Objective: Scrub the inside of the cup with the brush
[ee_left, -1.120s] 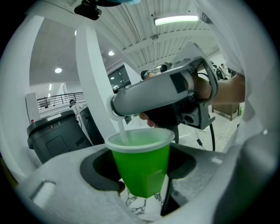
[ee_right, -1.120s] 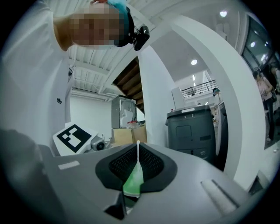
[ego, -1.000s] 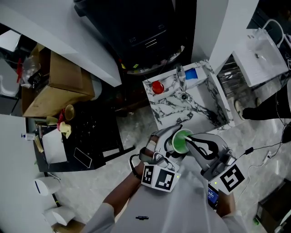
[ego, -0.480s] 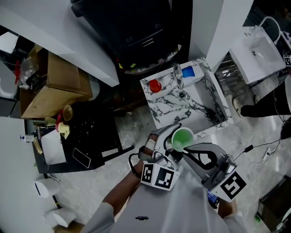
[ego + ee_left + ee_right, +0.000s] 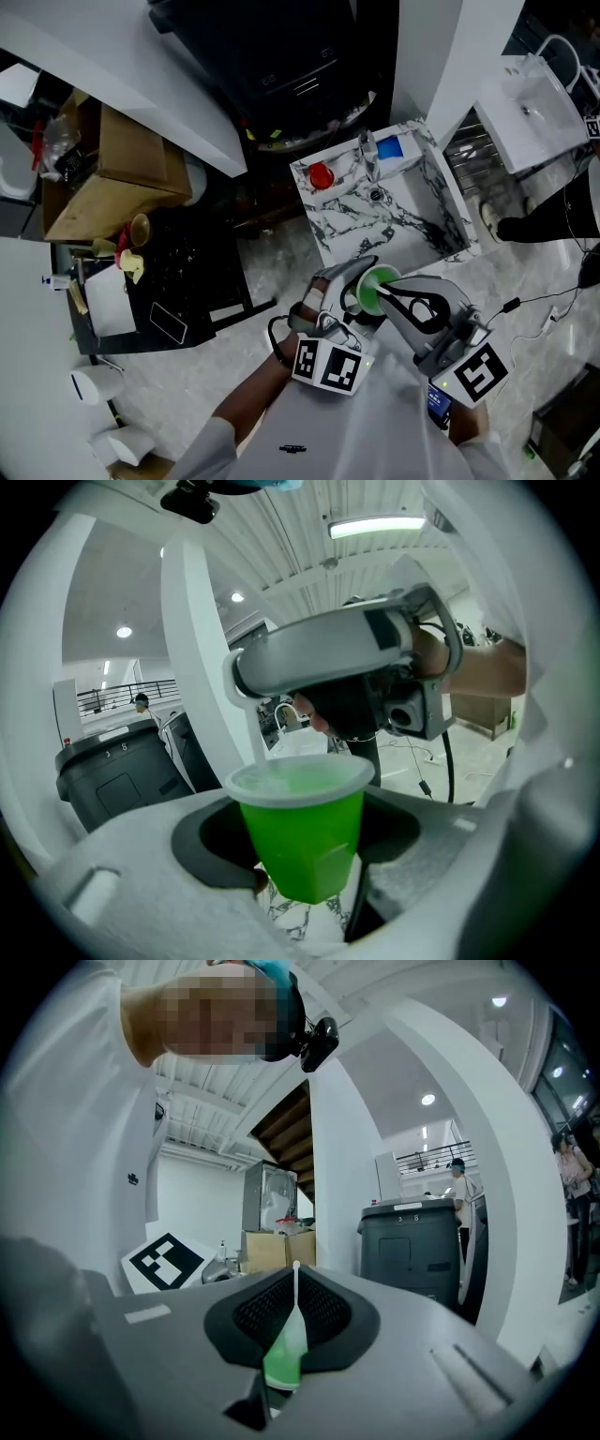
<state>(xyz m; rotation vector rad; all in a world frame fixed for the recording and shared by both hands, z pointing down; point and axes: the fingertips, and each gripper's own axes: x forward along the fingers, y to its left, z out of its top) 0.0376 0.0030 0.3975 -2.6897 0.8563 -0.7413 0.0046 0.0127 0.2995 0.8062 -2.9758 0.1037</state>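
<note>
**Green cup and brush held together in the air**

The left gripper [image 5: 305,878] has its jaws closed on the green cup [image 5: 298,822], upright with its mouth up; in the head view the cup hangs just near of the marble-patterned sink unit [image 5: 356,225]; the right gripper [image 5: 284,1358], at its right, pinches the brush [image 5: 295,1293] by its thin white handle in narrow jaws, its tips at the cup's mouth.
</note>
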